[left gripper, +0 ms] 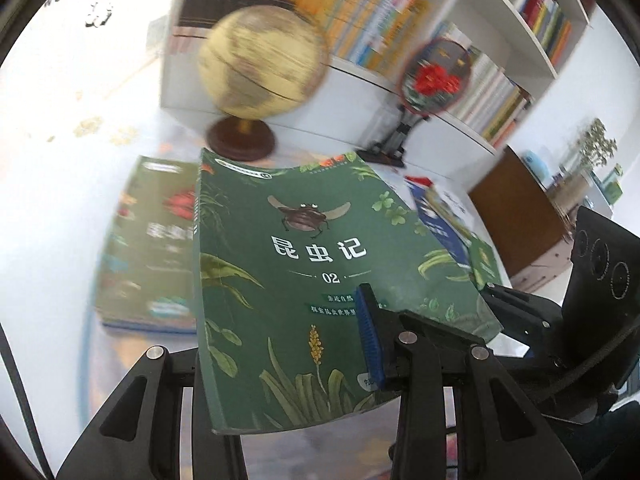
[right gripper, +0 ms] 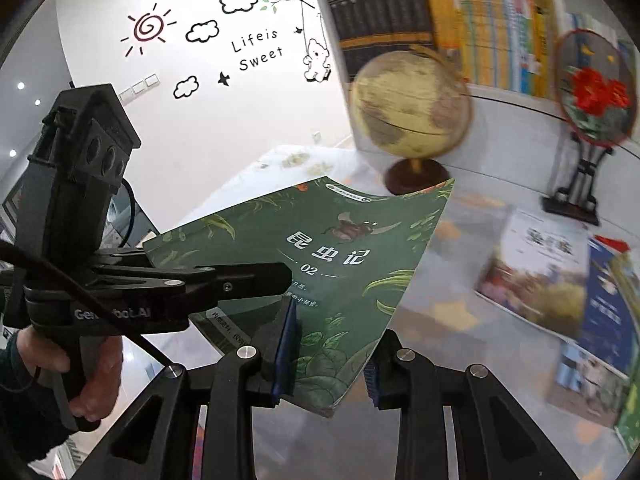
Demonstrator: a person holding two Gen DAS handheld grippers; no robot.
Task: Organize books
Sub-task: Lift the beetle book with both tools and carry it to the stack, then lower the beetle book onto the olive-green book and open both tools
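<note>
Both tools, left tool [left gripper: 288,344] and right tool [right gripper: 332,360], are clamping the thin, floppy green insect book [left gripper: 304,264] at its six-o'clock edge, sagging toward twelve.

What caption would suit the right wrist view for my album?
Two tongs lift a green insect book above the table, before a globe.
</note>
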